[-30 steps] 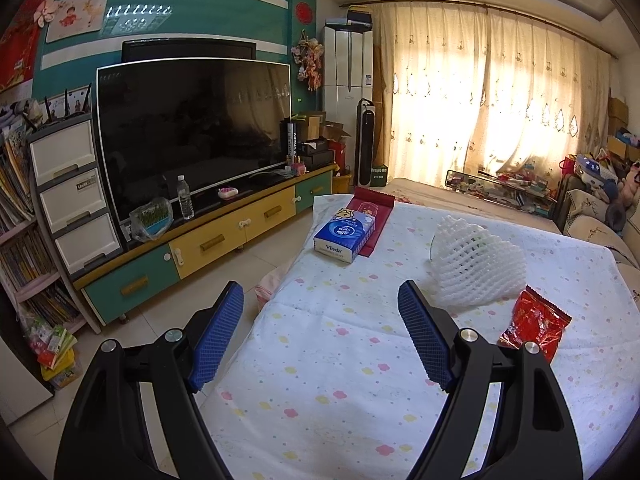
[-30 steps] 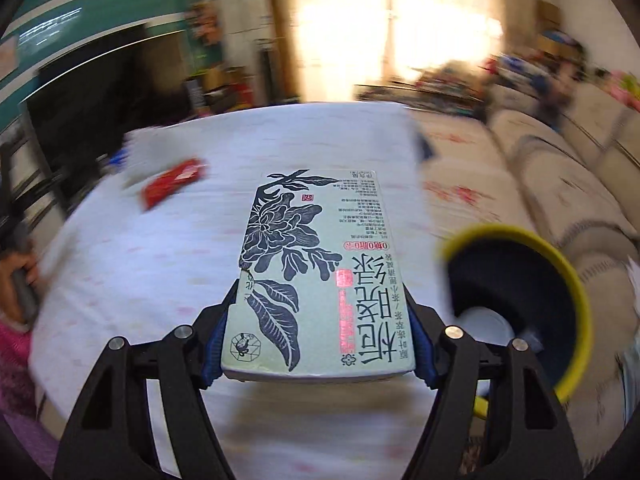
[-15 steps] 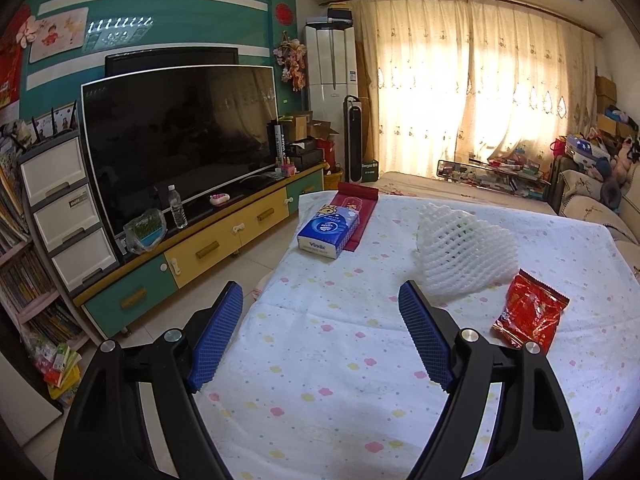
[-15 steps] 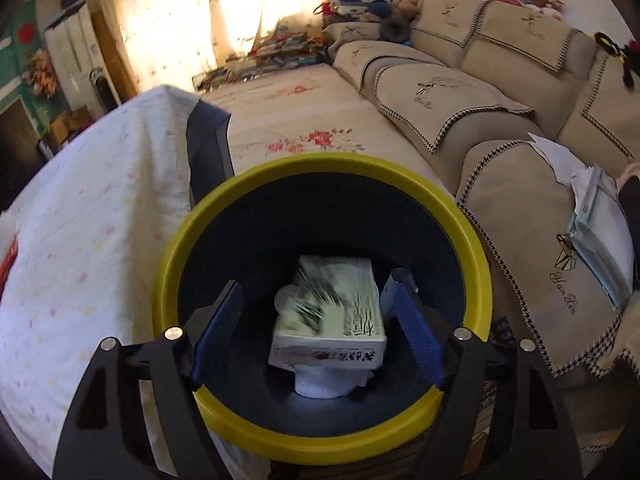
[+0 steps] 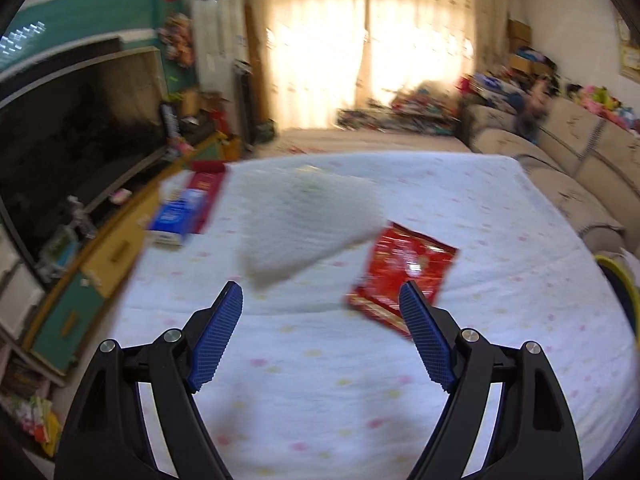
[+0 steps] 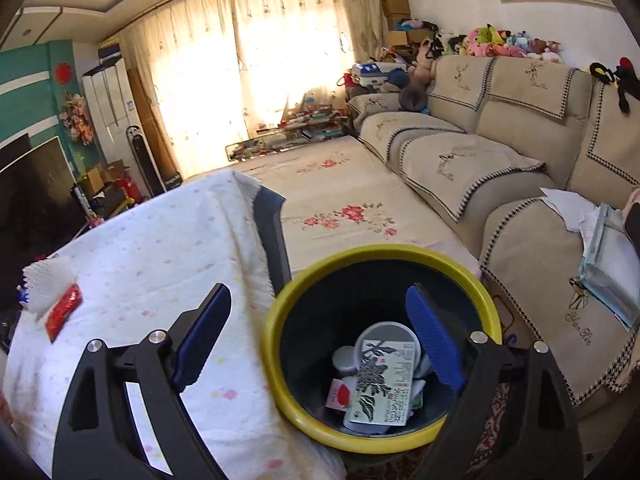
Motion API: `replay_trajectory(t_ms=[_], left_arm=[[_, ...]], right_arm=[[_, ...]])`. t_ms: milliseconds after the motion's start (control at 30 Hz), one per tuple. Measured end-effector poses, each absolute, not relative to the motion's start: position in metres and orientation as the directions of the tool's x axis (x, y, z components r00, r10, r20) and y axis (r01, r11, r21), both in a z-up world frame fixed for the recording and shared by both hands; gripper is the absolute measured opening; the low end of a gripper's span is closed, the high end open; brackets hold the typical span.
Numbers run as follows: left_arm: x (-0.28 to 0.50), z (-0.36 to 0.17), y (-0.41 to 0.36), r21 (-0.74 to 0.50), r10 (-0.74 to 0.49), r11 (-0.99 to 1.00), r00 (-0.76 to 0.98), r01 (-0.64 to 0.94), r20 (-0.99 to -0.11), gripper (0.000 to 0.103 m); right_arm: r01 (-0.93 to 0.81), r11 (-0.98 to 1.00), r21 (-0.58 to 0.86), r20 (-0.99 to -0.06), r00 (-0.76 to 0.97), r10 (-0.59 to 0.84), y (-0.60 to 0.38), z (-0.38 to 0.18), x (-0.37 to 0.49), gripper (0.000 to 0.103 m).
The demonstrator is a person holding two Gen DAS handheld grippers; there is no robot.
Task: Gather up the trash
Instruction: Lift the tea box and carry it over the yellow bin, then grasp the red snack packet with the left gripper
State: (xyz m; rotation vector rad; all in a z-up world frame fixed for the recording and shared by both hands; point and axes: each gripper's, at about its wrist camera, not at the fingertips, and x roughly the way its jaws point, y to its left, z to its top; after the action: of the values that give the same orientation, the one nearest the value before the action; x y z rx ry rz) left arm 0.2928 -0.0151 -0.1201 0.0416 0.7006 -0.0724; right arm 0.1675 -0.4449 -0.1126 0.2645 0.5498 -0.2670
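My left gripper (image 5: 321,334) is open and empty above the table, just short of a white foam net (image 5: 304,224) and a red snack wrapper (image 5: 400,272). Both lie on the dotted white tablecloth (image 5: 320,380). My right gripper (image 6: 320,340) is open and empty above the yellow-rimmed bin (image 6: 276,356). The green tea box (image 6: 380,384) lies inside the bin on other trash. The foam net (image 6: 46,284) and red wrapper (image 6: 64,310) also show at the far left of the right wrist view.
A blue tissue box (image 5: 178,216) and a red booklet (image 5: 206,184) lie at the table's far left. A TV (image 5: 72,136) on a yellow and green cabinet (image 5: 96,264) stands to the left. A beige sofa (image 6: 520,168) runs along the right.
The tea box left my right gripper and dropped into the bin; the right gripper rose and tilted up. My left gripper swung right and closer to the foam net and wrapper.
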Motion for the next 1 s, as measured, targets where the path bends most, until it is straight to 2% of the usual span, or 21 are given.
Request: replay_trajectory(t_ms=[67,267,667,800,833,900,967,1000], left_arm=[[0.311,-0.124,-0.028,-0.015,-0.098,0.993,0.727,0.121,-0.68,0.08],[0.346,-0.142,-0.061,0.029,-0.115,0.979,0.672,0.2,-0.732,0.08],[0.383,-0.174,-0.073,0.019,-0.122,0.972,0.57,0.236,-0.813,0.08],[0.389,-0.178,-0.075,0.019,-0.125,0.97,0.567,0.241,-0.814,0.08],[0.389,-0.179,-0.075,0.018,-0.126,0.97,0.568,0.241,-0.813,0.078],[0.387,-0.178,-0.079,0.017,-0.137,0.967,0.576,0.255,-0.806,0.068],[0.383,-0.175,-0.083,0.02,-0.15,0.961,0.578,0.277,-0.802,0.049],[0.38,-0.173,-0.085,0.022,-0.153,0.958,0.577,0.285,-0.802,0.046]], right_arm=[[0.279,0.943,0.184,-0.521,0.841,-0.147,-0.434,-0.103,0.167,0.086],[0.17,0.97,0.174,-0.455,0.887,-0.074,-0.395,-0.091,0.169,0.089],[0.144,0.979,0.146,-0.472,0.88,-0.059,-0.373,-0.108,0.175,0.089],[0.155,0.979,0.133,-0.479,0.875,-0.074,-0.37,-0.107,0.177,0.093],[0.161,0.979,0.127,-0.479,0.874,-0.081,-0.37,-0.107,0.178,0.094],[0.168,0.979,0.114,-0.47,0.878,-0.096,-0.367,-0.107,0.175,0.096],[0.173,0.979,0.107,-0.457,0.883,-0.106,-0.366,-0.105,0.172,0.096],[0.173,0.979,0.108,-0.456,0.884,-0.106,-0.366,-0.105,0.172,0.096]])
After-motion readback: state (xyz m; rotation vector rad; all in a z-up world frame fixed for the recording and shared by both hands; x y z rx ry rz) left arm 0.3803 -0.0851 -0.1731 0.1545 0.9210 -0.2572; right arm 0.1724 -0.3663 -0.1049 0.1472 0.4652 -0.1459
